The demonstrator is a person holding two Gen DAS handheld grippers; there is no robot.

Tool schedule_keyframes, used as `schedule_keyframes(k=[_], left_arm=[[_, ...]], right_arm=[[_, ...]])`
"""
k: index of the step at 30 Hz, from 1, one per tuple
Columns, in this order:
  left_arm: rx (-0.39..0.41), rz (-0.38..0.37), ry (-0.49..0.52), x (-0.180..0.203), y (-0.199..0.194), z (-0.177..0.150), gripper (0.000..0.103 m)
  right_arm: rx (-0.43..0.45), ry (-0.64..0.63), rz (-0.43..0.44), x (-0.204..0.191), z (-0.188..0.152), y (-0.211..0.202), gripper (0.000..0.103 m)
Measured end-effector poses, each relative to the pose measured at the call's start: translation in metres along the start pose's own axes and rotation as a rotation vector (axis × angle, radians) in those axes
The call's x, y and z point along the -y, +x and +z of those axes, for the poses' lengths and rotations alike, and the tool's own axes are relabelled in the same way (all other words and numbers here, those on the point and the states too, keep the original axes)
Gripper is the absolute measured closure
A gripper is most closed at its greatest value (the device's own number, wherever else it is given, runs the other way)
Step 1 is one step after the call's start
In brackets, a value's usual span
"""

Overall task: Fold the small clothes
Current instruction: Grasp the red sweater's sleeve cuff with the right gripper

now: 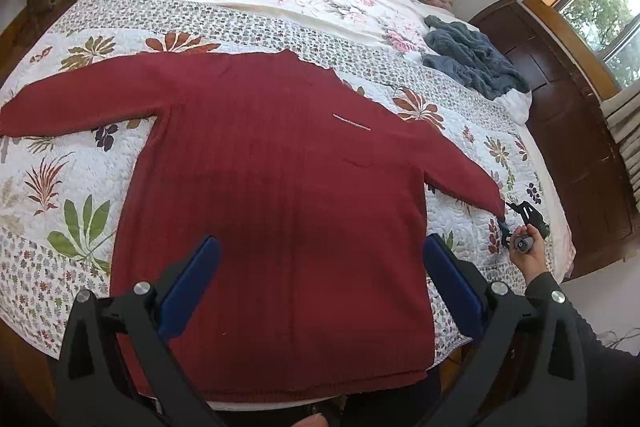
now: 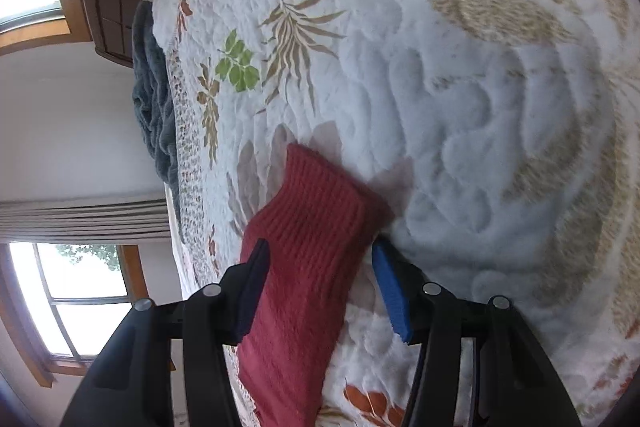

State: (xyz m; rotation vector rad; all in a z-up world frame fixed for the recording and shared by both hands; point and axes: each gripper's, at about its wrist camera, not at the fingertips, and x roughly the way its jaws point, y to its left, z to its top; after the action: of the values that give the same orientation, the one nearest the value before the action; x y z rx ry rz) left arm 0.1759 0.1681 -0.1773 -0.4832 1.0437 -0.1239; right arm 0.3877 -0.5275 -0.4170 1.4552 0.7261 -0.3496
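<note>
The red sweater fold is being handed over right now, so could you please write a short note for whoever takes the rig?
Left gripper: open, above the sweater's lower body, holding nothing.
Right gripper: open, fingers either side of the right cuff, not yet clamped.
Sweater lies flat on the quilt, both sleeves spread.
Done: garment laid out.
Left: all folds; probably sleeves in first.

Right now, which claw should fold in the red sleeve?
The right claw, probably. Its open fingers already straddle the sleeve cuff of the red sweater. The left claw hangs open over the sweater's lower body, away from either sleeve.
</note>
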Motion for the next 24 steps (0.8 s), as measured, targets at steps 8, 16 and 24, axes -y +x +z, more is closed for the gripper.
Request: schedule_keyframes(k=[8, 16, 24], left_arm=[[0.000, -0.023, -0.060, -0.013, 0.000, 0.004, 0.003], [0.012, -0.039, -0.101, -0.028, -0.003, 0.008, 0.003], [0.005, -0.083, -0.143, -0.042, 0.003, 0.021, 0.003]], right_arm=[[0.055, -0.080, 0.000, -0.013, 0.005, -0.017, 0.089], [0.090, -0.377, -0.044, -0.088, -0.021, -0.045, 0.090], [0.110, -0.723, -0.052, -0.180, -0.105, -0.053, 0.090]])
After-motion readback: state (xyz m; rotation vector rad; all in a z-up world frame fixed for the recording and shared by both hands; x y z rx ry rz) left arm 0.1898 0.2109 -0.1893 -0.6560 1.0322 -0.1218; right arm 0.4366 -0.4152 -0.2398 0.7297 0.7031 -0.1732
